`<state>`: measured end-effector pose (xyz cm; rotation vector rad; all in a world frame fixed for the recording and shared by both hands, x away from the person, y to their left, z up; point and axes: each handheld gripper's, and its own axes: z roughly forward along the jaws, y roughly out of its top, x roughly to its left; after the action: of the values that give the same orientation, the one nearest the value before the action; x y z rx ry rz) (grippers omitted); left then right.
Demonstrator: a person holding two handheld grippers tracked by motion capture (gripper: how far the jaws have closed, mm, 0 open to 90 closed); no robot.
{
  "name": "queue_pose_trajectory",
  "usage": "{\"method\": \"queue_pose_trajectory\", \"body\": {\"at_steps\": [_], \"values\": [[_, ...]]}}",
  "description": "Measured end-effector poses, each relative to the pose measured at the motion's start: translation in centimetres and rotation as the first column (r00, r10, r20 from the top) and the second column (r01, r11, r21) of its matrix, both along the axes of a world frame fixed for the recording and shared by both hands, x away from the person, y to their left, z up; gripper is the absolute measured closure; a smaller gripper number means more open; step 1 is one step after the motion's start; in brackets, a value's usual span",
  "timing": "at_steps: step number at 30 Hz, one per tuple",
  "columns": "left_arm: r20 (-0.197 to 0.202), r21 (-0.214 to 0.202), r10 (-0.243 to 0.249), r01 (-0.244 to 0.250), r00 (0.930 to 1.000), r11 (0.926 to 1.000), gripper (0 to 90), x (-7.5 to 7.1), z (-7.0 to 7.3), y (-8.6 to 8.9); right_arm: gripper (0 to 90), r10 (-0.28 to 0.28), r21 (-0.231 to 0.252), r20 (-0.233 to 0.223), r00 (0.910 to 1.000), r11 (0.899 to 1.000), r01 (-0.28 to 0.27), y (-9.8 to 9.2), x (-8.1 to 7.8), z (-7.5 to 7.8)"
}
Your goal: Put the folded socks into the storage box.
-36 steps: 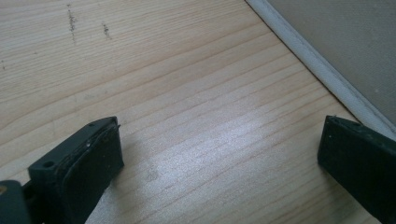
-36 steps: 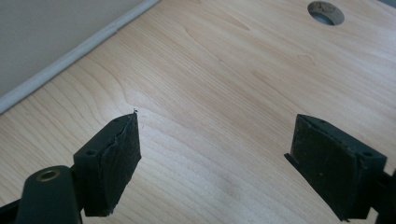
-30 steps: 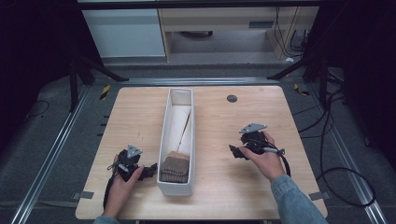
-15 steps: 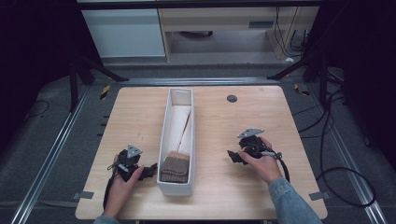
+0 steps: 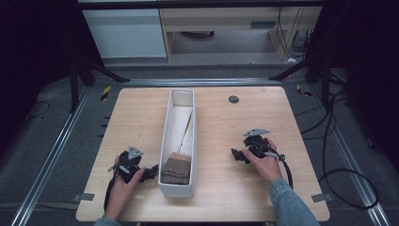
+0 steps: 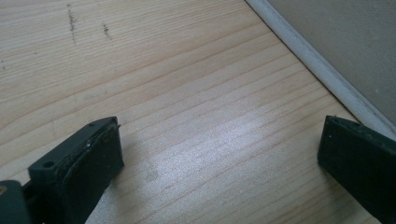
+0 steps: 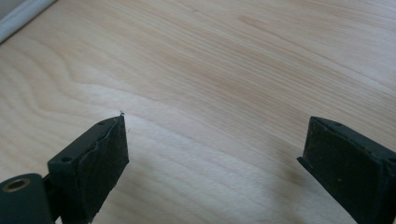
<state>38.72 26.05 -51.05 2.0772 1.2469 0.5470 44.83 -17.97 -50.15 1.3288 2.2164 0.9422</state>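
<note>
With both grippers resting on the counter (image 5: pixel 221 127), fingers spread and empty, the right ones having just widened, the brown knit fold (image 5: pixel 176 169) in the long white bin (image 5: pixel 165 141), lengthwise between them, lies nearer the left gripper (image 5: pixel 149 172) than the right gripper (image 5: pixel 234 154).

Left gripper (image 5: pixel 149 172) held low near the table (image 5: pixel 226 188), fingers (image 6: pixel 88 163) spread wide, nothing between them; left hand (image 5: pixel 123 184) wraps the body from behind, forearm entering from the bottom edge. Right gripper (image 5: pixel 235 154) also low over the table, pointing left in the high view; its jaws have just been opening, now wide apart with nothing between; right hand (image 5: pixel 263 162) grips the body, denim sleeve (image 5: pixel 289 207) trailing to the bottom edge; cable loops off the right side.
</note>
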Motion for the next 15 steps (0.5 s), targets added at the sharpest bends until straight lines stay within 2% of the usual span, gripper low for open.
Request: {"method": "queue_pose_trajectory", "body": {"at_steps": [1, 2, 4, 6, 9, 11, 12, 13, 14, 15], "values": [[0.000, 0.000, 0.000, 0.000, 1.0000, 1.0000, 0.0, 0.0, 0.0, 0.0, 6.8, 0.000, 0.000, 0.000, 1.0000, 1.000, 0.000, 0.0, 0.0, 0.0], [0.000, 0.000, 0.000, 0.000, 1.0000, 1.0000, 0.0, 0.0, 0.0, 0.0, 6.3, -0.034, 0.011, 0.003, 0.9994, 0.999, 0.034, -0.5, 0.4, -0.3], [0.000, 0.000, 0.000, 0.000, 1.0000, 1.0000, 0.0, 0.0, 0.0, 0.0, 6.3, -0.047, 0.017, 0.000, 0.9989, 0.999, 0.047, -0.7, 0.5, -0.4], [0.000, 0.000, 0.000, 0.000, 1.0000, 1.0000, 0.0, 0.0, 0.0, 0.0, 6.3, -0.087, 0.008, 0.012, 0.9962, 0.996, 0.087, -1.4, 0.8, -1.0], [0.000, 0.000, 0.000, 0.000, 1.0000, 1.0000, 0.0, 0.0, 0.0, 0.0, 4.8, -0.111, -0.003, 0.032, 0.9933, 0.994, 0.111, -1.8, 0.9, -1.2], [0.000, 0.001, 0.000, 0.000, 1.0000, 1.0000, 0.0, 0.0, 0.0, 0.0, 3.3, -0.129, 0.000, 0.026, 0.9913, 0.992, 0.129, -1.9, 1.0, -1.2], [0.000, 0.001, 0.000, 0.000, 1.0000, 1.0000, 0.0, 0.0, 0.0, 0.0, 2.1, -0.179, -0.003, 0.026, 0.9835, 0.984, 0.179, -2.4, 1.2, -1.2], [0.000, 0.001, 0.000, 0.000, 1.0000, 1.0000, 0.0, 0.0, 0.0, 0.0, 1.6, -0.200, -0.002, 0.023, 0.9795, 0.980, 0.200, -2.5, 1.2, -1.2], [0.000, 0.001, 0.000, 0.000, 1.0000, 1.0000, 0.0, 0.0, 0.0, 0.0, 1.6, -0.200, -0.002, 0.023, 0.9795, 0.980, 0.200, -2.5, 1.2, -1.2], [0.000, 0.001, 0.000, 0.000, 1.0000, 1.0000, 0.0, 0.0, 0.0, 0.0, 0.3, -0.238, -0.003, 0.019, 0.9712, 0.971, 0.238, -2.6, 1.3, -1.2]]}}
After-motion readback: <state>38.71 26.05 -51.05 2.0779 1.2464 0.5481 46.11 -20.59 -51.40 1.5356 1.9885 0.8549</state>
